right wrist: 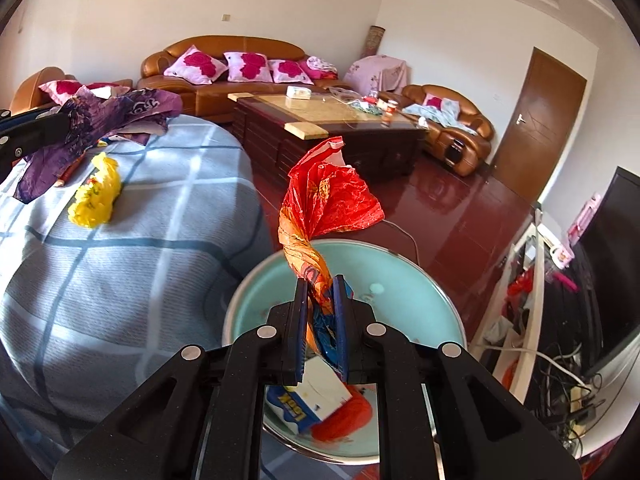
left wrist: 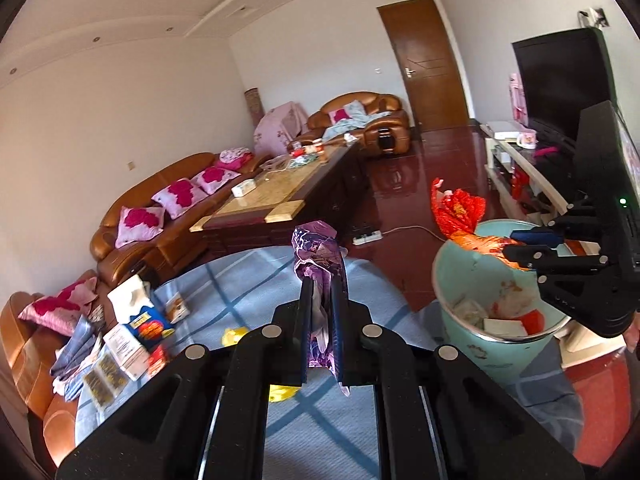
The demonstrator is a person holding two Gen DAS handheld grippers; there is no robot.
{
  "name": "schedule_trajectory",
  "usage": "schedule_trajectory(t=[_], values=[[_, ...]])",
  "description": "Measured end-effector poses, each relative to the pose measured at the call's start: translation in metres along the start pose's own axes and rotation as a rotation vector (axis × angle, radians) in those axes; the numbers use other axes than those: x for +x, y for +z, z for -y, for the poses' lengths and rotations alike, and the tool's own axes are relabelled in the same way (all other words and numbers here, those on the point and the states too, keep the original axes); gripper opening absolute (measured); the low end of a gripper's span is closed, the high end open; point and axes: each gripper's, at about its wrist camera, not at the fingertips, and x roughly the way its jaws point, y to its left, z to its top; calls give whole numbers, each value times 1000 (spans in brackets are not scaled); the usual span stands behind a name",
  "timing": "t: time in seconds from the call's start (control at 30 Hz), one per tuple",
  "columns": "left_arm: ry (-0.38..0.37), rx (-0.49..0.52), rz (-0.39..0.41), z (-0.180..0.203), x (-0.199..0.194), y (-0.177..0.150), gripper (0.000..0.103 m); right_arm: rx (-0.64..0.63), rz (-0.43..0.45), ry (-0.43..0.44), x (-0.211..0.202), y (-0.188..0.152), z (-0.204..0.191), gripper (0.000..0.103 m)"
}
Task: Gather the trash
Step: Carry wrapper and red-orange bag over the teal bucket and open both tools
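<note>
My left gripper (left wrist: 323, 280) is shut on a crumpled purple wrapper (left wrist: 318, 250) and holds it above the round table with the blue checked cloth (left wrist: 240, 292). My right gripper (right wrist: 322, 284) is shut on a twisted red-orange wrapper (right wrist: 328, 200) and holds it over the open mint-green trash bin (right wrist: 416, 280). The bin (left wrist: 472, 276) holds boxes and red trash. In the left wrist view the right gripper (left wrist: 516, 252) is over the bin rim with the red wrapper (left wrist: 458, 208). In the right wrist view the left gripper's finger (right wrist: 36, 134) and purple wrapper (right wrist: 100, 120) are at the left.
A yellow wrapper (right wrist: 96, 194) lies on the cloth. Boxes and packets (left wrist: 132, 332) lie at the table's left edge. Brown sofas (right wrist: 224, 68), a coffee table (right wrist: 328, 120), a TV stand (left wrist: 520, 172) and a floor power strip (left wrist: 366, 237) surround the table.
</note>
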Motion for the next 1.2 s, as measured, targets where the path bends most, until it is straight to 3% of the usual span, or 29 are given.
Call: schedule_trajectory(t=[0.6, 1.2], values=[[-189, 91, -20, 72, 20, 17, 8, 75, -55, -54, 8, -27, 50, 13], [-232, 124, -37, 93, 33, 22, 9, 97, -84, -55, 13, -34, 62, 13]])
